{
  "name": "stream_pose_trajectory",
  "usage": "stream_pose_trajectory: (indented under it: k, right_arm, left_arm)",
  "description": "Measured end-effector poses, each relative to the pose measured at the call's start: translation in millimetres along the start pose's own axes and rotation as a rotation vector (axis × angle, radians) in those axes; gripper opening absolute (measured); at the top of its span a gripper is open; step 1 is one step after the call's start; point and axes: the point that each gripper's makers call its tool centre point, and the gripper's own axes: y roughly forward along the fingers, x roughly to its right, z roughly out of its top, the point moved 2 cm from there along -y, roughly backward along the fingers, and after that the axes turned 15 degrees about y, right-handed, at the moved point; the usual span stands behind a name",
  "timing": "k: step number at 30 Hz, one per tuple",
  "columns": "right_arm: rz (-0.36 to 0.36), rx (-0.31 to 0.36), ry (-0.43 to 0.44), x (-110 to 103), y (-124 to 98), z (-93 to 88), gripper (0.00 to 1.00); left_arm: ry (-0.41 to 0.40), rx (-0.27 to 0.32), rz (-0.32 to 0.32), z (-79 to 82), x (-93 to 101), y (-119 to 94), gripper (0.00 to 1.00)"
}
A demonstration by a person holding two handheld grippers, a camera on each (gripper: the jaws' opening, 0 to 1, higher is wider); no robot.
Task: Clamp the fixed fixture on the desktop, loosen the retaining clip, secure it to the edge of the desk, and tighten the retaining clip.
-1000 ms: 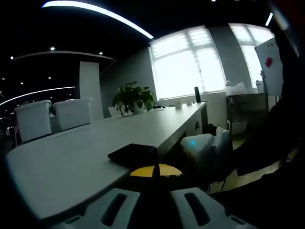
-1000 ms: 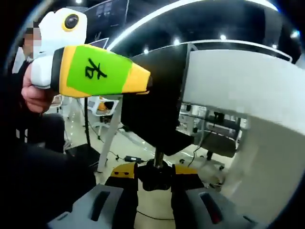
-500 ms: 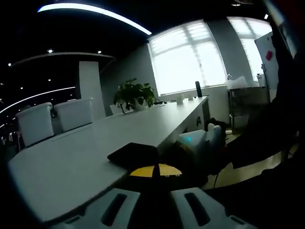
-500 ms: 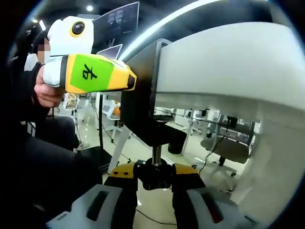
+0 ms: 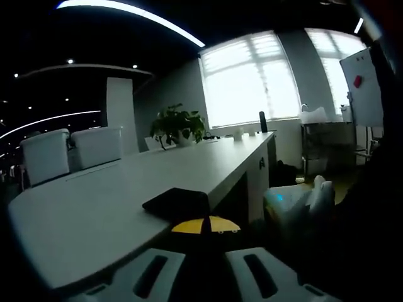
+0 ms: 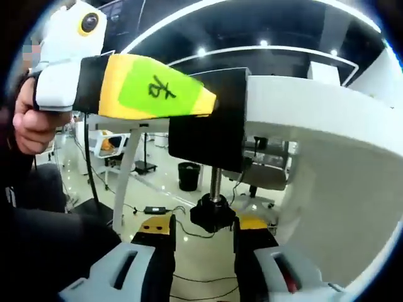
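Black fixture (image 6: 208,129) sits clamped over the worktop (image 6: 315,126) edge, left claw (image 5: 203,228) closed on its top plate, right claw (image 6: 203,234) closed on the screw knob (image 6: 213,214) under the edge.

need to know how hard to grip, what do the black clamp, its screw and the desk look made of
Black clamp: probably painted metal, matte with flat, sharp-edged faces. Screw: bare metal, grey and visibly threaded. Desk: smooth white top, likely laminate; the core cannot be told.
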Motion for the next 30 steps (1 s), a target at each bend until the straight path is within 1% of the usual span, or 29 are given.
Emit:
stream_pose_trajectory:
  k: [1,2,3,7,9,10,11,15,17,19,22,24,25,26,27,30]
  right_arm:
    - [-0.029,0.007,-0.028,1.7,-3.1,2.4,0.46]
    - [-0.071,0.001,-0.032,4.4,-6.2,2.6,0.55]
    - [-0.08,-0.002,-0.019,4.0,-6.4,2.3,0.6]
    - [-0.116,-0.008,0.04,1.0,-3.2,0.9,0.6]
    - [-0.17,-0.017,0.084,3.2,-2.4,-2.3,0.57]
    - [-0.191,-0.02,0.116,4.0,0.9,-3.6,0.55]
    - [-0.203,-0.014,0.126,4.0,1.5,-2.6,0.54]
    - [-0.259,0.023,0.07,4.1,1.5,4.4,0.53]
    - [-0.278,0.036,0.062,4.0,1.9,6.5,0.48]
    - [-0.279,0.044,0.066,3.6,2.1,7.9,0.43]
    - [-0.297,0.061,0.059,5.7,2.0,11.0,0.41]
    - [-0.298,0.058,0.063,7.1,5.4,10.2,0.32]
    - [-0.3,0.067,0.055,7.4,5.0,11.9,0.27]
    - [-0.306,0.08,0.041,8.5,3.0,15.1,0.25]
    - [-0.299,0.071,0.043,7.6,3.6,13.7,0.25]
    - [-0.269,0.053,0.011,8.4,4.1,13.6,0.24]
  left_arm:
    - [0.003,0.002,-0.002,0.0,-0.1,0.0,0.01]
    - [0.002,0.004,-0.005,-0.2,-0.7,-0.4,0.01]
    - [-0.002,0.006,-0.008,-0.3,-1.2,-0.3,0.01]
    - [-0.013,0.016,-0.018,0.1,-1.0,0.6,0.01]
    - [-0.016,0.023,-0.019,0.0,-0.9,0.9,0.01]
    - [-0.017,0.024,-0.019,0.0,-1.0,1.0,0.01]
    - [-0.017,0.027,-0.021,0.1,-0.8,1.1,0.01]
    - [-0.016,0.03,-0.025,0.3,-0.6,1.5,0.01]
    - [-0.017,0.033,-0.024,0.2,-0.5,1.6,0.01]
    - [-0.02,0.037,-0.023,0.1,-0.4,1.6,0.01]
    - [-0.024,0.041,-0.021,0.0,-0.3,1.6,0.01]
    - [-0.024,0.04,-0.021,-0.2,-0.4,1.9,0.01]
    - [-0.022,0.039,-0.022,-0.2,-0.4,2.0,0.01]
    - [-0.022,0.037,-0.023,-0.4,-0.2,2.3,0.01]
    - [-0.02,0.036,-0.022,-0.5,0.0,2.5,0.01]
    - [-0.007,0.03,-0.018,-0.4,0.5,2.7,0.01]
